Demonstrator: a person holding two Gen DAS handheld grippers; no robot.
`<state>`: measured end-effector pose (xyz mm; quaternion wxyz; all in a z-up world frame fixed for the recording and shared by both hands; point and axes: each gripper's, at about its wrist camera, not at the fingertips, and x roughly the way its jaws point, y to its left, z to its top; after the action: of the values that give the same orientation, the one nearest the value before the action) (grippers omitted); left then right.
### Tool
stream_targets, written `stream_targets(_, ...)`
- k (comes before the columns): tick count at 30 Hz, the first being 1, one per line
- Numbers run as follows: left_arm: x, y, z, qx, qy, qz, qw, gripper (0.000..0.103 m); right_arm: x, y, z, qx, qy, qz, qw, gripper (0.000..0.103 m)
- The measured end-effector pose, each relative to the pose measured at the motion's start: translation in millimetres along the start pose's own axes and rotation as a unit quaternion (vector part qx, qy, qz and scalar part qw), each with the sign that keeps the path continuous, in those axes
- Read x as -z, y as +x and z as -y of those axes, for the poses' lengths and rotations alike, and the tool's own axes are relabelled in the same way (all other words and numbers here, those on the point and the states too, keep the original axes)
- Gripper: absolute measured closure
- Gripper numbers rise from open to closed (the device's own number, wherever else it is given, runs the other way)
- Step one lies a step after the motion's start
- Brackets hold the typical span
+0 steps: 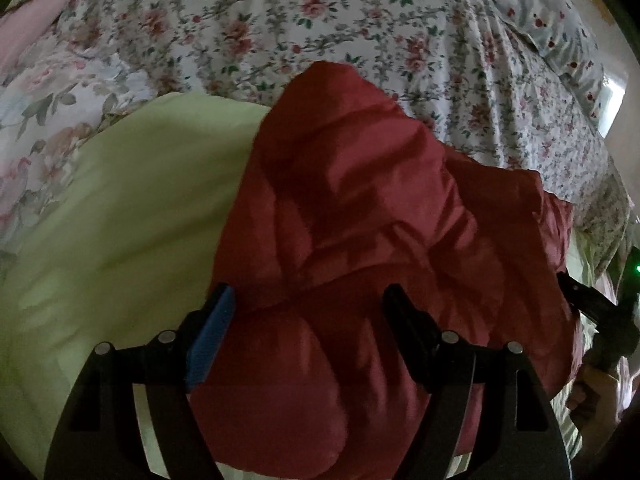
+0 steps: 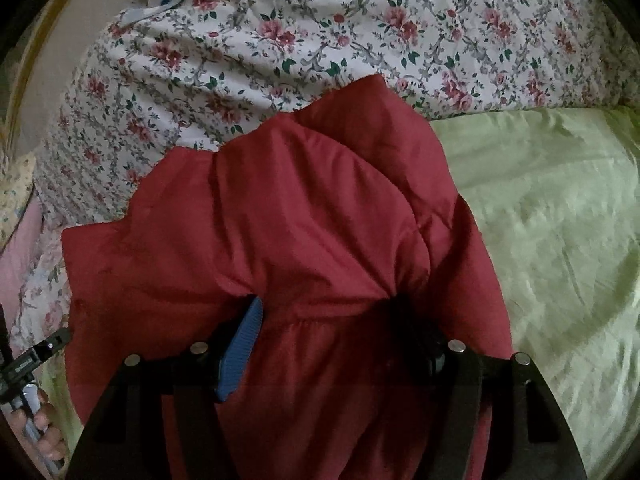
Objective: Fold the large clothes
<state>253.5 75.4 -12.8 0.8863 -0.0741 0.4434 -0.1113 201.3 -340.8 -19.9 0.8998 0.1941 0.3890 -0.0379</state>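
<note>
A red padded jacket [image 1: 360, 208] lies bunched on a pale green sheet [image 1: 132, 200]. In the left wrist view my left gripper [image 1: 310, 300] has its jaws spread wide, with a puffy fold of the jacket between them. In the right wrist view the same jacket [image 2: 288, 216] fills the middle. My right gripper [image 2: 328, 312] also has its jaws apart, and the jacket's gathered hem bulges between them. The right finger is partly buried in the fabric. Neither pair of pads is pinched together.
A floral bedspread [image 1: 280, 28] covers the bed beyond the jacket and also shows in the right wrist view [image 2: 320, 28]. The green sheet [image 2: 540, 220] spreads to the right there. A pink pillow [image 1: 28, 28] lies far left. The other gripper [image 1: 600, 316] shows at the right edge.
</note>
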Motion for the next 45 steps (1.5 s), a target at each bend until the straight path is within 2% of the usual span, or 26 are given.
stream_targets(8, 6.2, 2.6, -23.3, 0.016, -0.039, -0.010, 0.9991, 0.026, 4.7, -30.8, 10.9, -0.008, 0.002, 0.007, 1.000, 0.034)
stream_targets(12, 8.4, 3.2, -29.6, 0.029, -0.050, -0.012, 0.9983, 0.024, 9.2, -40.9, 23.0, 0.006, 0.002, 0.014, 1.000, 0.033)
stream_targets(14, 9.6, 4.6, -35.4, 0.050, -0.064, -0.015, 0.9966, 0.024, 11.4, -43.5, 33.4, 0.011, 0.009, 0.013, 1.000, 0.028)
stream_targets(15, 9.9, 5.8, -38.2, 0.059, -0.069, -0.008, 0.9959, 0.023, 13.0, -44.0, 40.6, 0.013, 0.017, 0.011, 1.000, 0.028)
stream_targets(20, 12.6, 17.8, -53.0, 0.105, -0.107, -0.029, 0.9883, 0.019, 21.3, -40.1, 67.5, 0.008, 0.055, -0.005, 0.998, 0.028)
stream_targets(23, 14.8, 26.9, -58.9, 0.128, -0.128, -0.041, 0.9827, 0.017, 26.2, -32.1, 73.9, -0.011, 0.068, -0.019, 0.997, 0.028)
stream_targets(29, 17.3, 50.7, -63.4, 0.172, -0.162, -0.070, 0.9691, 0.007, 32.6, -8.2, 83.9, -0.084, 0.115, -0.049, 0.989, 0.018)
stream_targets(31, 17.9, 56.0, -61.9, 0.179, -0.167, -0.077, 0.9664, 0.004, 35.5, 0.0, 88.1, -0.103, 0.133, -0.057, 0.984, 0.015)
stream_targets(34, 17.3, 60.7, -57.2, 0.186, -0.169, -0.080, 0.9647, 0.004, 40.8, 8.0, 91.4, -0.125, 0.153, -0.066, 0.978, 0.017)
stream_targets(37, 15.0, 58.2, -51.5, 0.184, -0.160, -0.069, 0.9674, 0.017, 42.6, 9.6, 88.5, -0.131, 0.153, -0.069, 0.977, 0.022)
stream_targets(39, 14.7, 52.2, -47.2, 0.183, -0.149, -0.061, 0.9699, 0.031, 42.7, 6.7, 84.9, -0.128, 0.145, -0.070, 0.979, 0.032)
stream_targets(40, 15.0, 47.5, -44.8, 0.184, -0.143, -0.058, 0.9709, 0.035, 42.4, 4.3, 83.0, -0.126, 0.139, -0.070, 0.980, 0.036)
stream_targets(42, 14.1, 41.0, -42.5, 0.187, -0.139, -0.054, 0.9711, 0.047, 42.0, -1.2, 77.7, -0.123, 0.130, -0.068, 0.982, 0.052)
stream_targets(45, 14.5, 24.5, -37.7, 0.189, -0.134, -0.045, 0.9717, 0.055, 40.4, -11.6, 68.5, -0.114, 0.114, -0.063, 0.985, 0.064)
